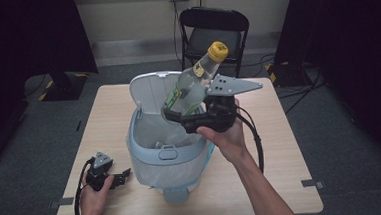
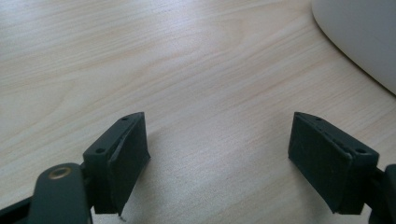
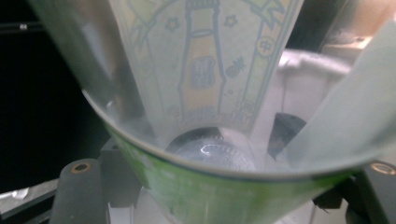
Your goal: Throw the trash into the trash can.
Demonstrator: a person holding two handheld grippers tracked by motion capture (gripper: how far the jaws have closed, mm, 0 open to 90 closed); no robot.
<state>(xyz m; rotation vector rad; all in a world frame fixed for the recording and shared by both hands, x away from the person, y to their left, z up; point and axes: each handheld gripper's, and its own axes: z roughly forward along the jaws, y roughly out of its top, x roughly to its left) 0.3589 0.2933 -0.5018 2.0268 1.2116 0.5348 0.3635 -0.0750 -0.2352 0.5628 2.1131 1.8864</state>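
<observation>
1. Because the bin (image 1: 166, 144) stands in the middle of the desk (image 1: 281, 147) with its lid (image 1: 152, 90) swung up toward the far edge, its mouth lies open from above, ready to take something dropped in.
2. Over that mouth the right gripper (image 1: 179, 113) carries a clear bottle (image 1: 193, 82) with a yellow cap (image 1: 218, 50); its fingers are clamped on the bottle's lower body, near the green label, so the base stays low.
3. The bottle tilts, cap up and away toward the far right corner, base down over the bin's far rim. That lean, I judge, lets the base lead into the opening.
4. From the right gripper view the bottle (image 3: 205, 70) sits right against the camera, its green band crossing the bottom, which fits a grip close to the base.
5. The left gripper (image 1: 124, 175) rests low on the desk near the near left corner, just beside the bin's wall and apart from it. Its fingers (image 2: 123, 161) stand wide apart with nothing but bare wood between them, so it seems merely parked out of the way.
6. A white liner (image 1: 152, 127) hangs inside the bin, slack against its walls.
</observation>
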